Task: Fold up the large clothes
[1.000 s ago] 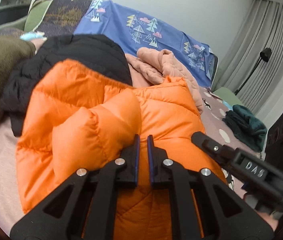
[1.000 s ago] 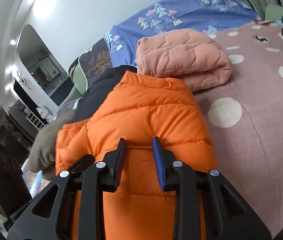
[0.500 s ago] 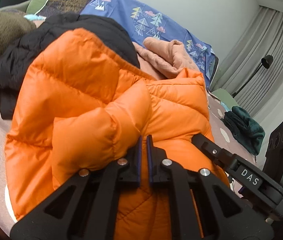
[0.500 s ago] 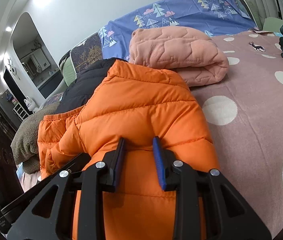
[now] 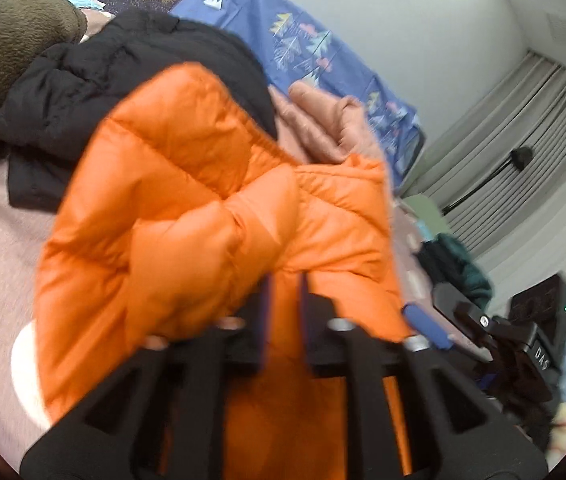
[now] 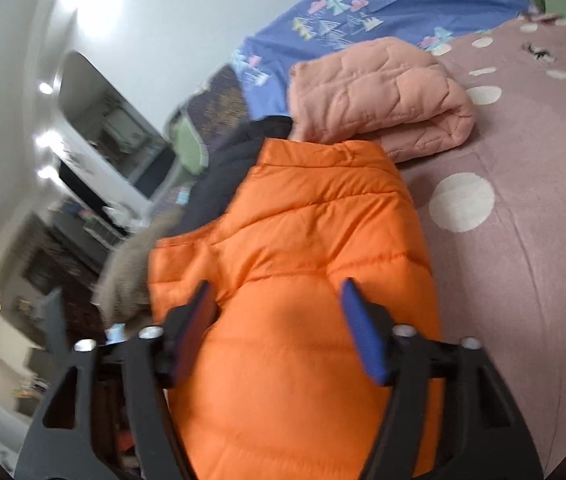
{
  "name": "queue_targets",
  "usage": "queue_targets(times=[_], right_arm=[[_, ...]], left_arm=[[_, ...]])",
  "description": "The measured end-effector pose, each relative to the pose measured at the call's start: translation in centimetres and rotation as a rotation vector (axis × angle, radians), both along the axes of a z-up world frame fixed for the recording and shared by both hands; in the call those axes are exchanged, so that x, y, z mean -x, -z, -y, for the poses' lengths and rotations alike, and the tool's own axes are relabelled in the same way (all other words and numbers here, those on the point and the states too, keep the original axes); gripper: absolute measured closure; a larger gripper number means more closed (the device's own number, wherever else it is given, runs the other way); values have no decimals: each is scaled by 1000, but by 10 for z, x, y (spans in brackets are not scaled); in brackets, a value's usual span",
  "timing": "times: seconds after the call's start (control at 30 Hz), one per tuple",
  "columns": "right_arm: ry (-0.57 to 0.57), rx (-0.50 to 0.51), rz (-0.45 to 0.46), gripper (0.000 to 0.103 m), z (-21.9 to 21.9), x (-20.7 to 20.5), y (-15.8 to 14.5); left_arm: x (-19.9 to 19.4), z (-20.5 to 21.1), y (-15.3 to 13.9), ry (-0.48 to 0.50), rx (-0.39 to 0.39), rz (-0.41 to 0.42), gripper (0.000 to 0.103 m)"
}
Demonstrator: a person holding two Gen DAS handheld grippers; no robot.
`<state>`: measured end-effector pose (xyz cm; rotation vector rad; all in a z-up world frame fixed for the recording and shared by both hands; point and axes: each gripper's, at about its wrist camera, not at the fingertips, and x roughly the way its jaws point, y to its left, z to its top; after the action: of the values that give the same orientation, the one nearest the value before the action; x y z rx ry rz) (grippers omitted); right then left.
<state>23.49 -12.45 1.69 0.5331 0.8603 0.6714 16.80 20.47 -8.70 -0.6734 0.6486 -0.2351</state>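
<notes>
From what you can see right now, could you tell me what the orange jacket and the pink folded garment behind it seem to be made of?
The orange jacket looks like a down-filled puffer: a smooth, slightly shiny shell, probably nylon or polyester, stitched into puffy horizontal channels. The pink folded garment looks matte and soft, perhaps quilted fleece or brushed cotton, judging by its wavy stitch lines and fuzzy surface.

Bed, mauve polka-dot cover with deer print [image 6: 523,152]. Lying on it: orange puffer jacket [image 6: 315,240], folded; pink quilted garment [image 6: 379,96], folded, touching the jacket's collar; black jacket [image 5: 123,80]; olive fleece [image 5: 7,56]; dark teal garment [image 5: 463,268].
</notes>
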Motion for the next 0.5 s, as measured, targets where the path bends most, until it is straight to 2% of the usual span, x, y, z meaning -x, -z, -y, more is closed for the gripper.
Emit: queue_targets(times=[0.03, 0.13, 0.2, 0.27, 0.37, 0.5], right_arm=[[5, -2, -5, 32, 6, 3, 0], [37, 30, -4, 31, 28, 10, 2], [41, 50, -25, 29, 40, 11, 9], [28, 50, -59, 28, 47, 11, 18], [-26, 38, -125, 27, 49, 11, 32], [-100, -20, -182, 20, 46, 10, 46]], left_arm=[[8, -1, -5, -7, -7, 18, 48], [33, -4, -23, -62, -94, 47, 28], [48, -11, -31, -96, -143, 48, 24], [56, -23, -29, -120, -146, 13, 21], [57, -45, -17, -104, -73, -73, 20], [53, -60, 7, -66, 19, -179, 19]])
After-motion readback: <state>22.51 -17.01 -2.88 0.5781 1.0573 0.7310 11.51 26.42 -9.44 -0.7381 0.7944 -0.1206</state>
